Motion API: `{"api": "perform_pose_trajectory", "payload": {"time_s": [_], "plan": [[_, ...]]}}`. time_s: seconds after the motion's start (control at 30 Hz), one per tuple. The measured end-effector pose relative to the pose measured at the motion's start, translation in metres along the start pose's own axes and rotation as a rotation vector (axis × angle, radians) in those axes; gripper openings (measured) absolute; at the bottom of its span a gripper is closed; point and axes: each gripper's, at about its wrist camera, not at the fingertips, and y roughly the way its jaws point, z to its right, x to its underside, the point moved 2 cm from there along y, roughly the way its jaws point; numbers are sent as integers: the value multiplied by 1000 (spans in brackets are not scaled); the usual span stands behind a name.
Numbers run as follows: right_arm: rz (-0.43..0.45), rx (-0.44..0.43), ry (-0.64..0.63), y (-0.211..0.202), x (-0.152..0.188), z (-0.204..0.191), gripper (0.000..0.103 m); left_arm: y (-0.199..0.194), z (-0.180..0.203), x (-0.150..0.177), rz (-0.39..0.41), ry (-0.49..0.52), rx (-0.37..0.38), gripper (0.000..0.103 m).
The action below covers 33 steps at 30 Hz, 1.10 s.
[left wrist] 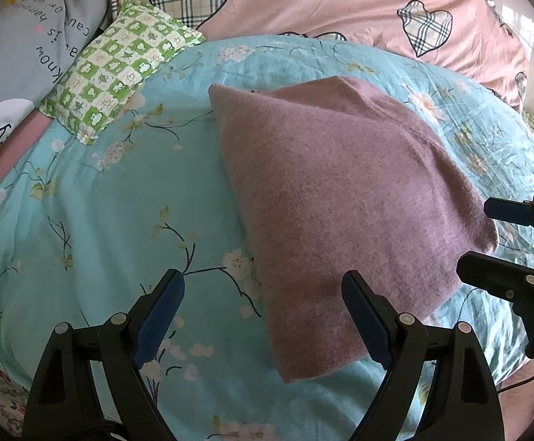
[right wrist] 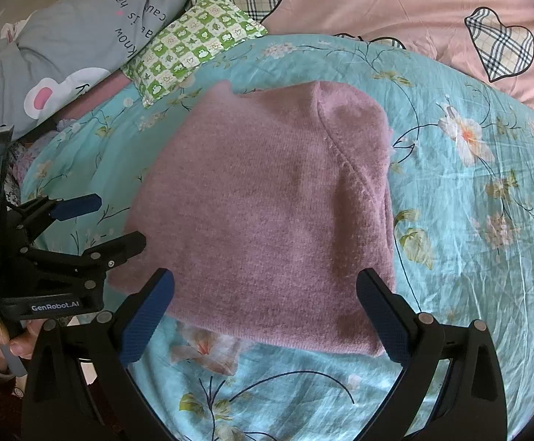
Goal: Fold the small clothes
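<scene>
We see a mauve knitted garment (right wrist: 267,213), already folded into a compact rectangle, lying flat on a turquoise floral bedsheet (right wrist: 469,239) in the middle of the bed. Our left gripper (left wrist: 263,316) hovers over the sheet at the garment's near left corner, its blue-padded jaws spread wide and holding nothing; one finger hangs over the bare sheet, the other over the knit's near edge. Our right gripper (right wrist: 267,316) sits above the garment's near edge, jaws likewise wide apart and empty, the folded piece framed between the two fingers. From the right wrist, the left gripper (right wrist: 109,220) shows at the left margin, just beside the garment's left edge, with a hand (right wrist: 6,338) gripping its handle. From the left wrist, the right gripper (left wrist: 487,235) enters from the right, close to the garment's near right corner. A seam curves across the top layer of the knit toward its right side. At the far left a green checked pillow (left wrist: 120,70) rests on the sheet, beside a grey printed pillow (left wrist: 28,44), and a pink quilt with plaid hearts (left wrist: 340,3) covers the far end of the bed.
</scene>
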Motion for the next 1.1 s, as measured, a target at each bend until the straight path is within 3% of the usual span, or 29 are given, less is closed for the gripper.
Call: {"api": "perform_pose_trajectory", "payload": {"time_s": [1.1], "plan": [[-1,-6,-6,-4,-2,3,99,-1,-2,0,-1,-1,2,88]]}}
